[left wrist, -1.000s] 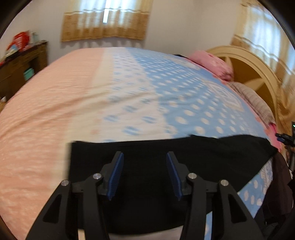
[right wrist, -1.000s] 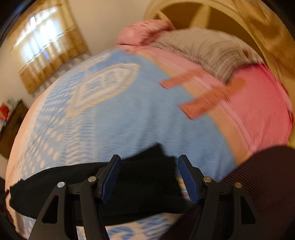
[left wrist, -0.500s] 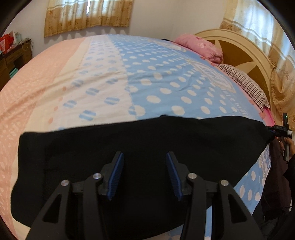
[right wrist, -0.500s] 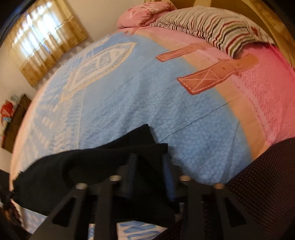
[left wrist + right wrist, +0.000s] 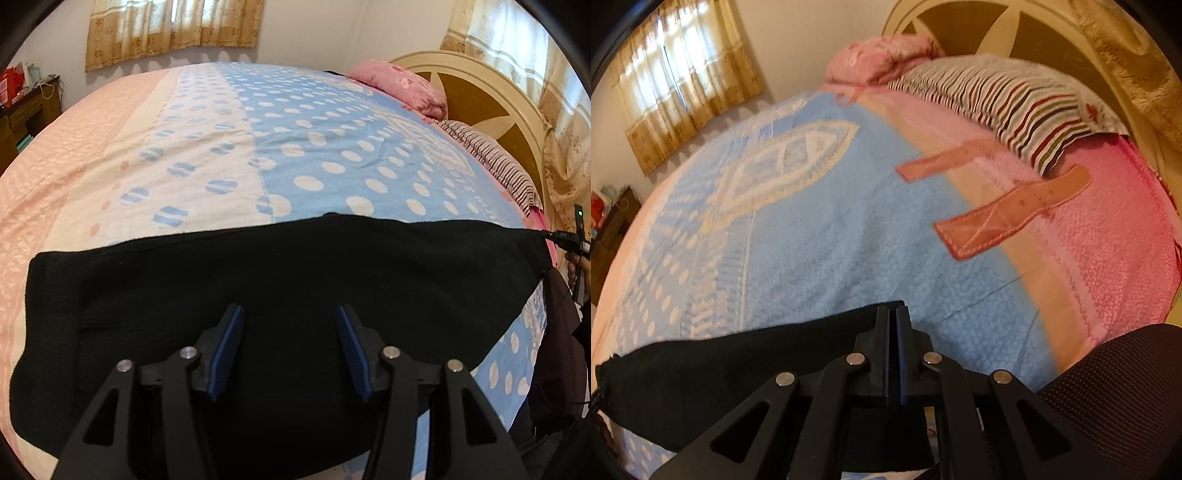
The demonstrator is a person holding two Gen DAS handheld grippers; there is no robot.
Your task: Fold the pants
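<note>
Black pants (image 5: 295, 266) lie stretched sideways along the near edge of the bed's blue, white and pink blanket (image 5: 303, 155). My left gripper (image 5: 289, 310) hovers over their middle, its blue pads apart and opening, with the fabric beneath them and not pinched. At the far right of that view, the tip of my right gripper (image 5: 565, 240) meets the pants' end. In the right wrist view my right gripper (image 5: 892, 314) is shut on the far corner of the pants (image 5: 738, 362), which trail off to the left.
A striped pillow (image 5: 997, 96) and a pink pillow (image 5: 882, 55) lie against the cream headboard (image 5: 480, 88). Curtains (image 5: 173, 29) hang on the far wall, with a dark wooden dresser (image 5: 22, 118) to the left. A dark mesh surface (image 5: 1108, 398) is near my right gripper.
My right gripper's jaws have closed onto the pants' corner. My left gripper has sunk closer to the pants, which now fill the lower part of its view.
</note>
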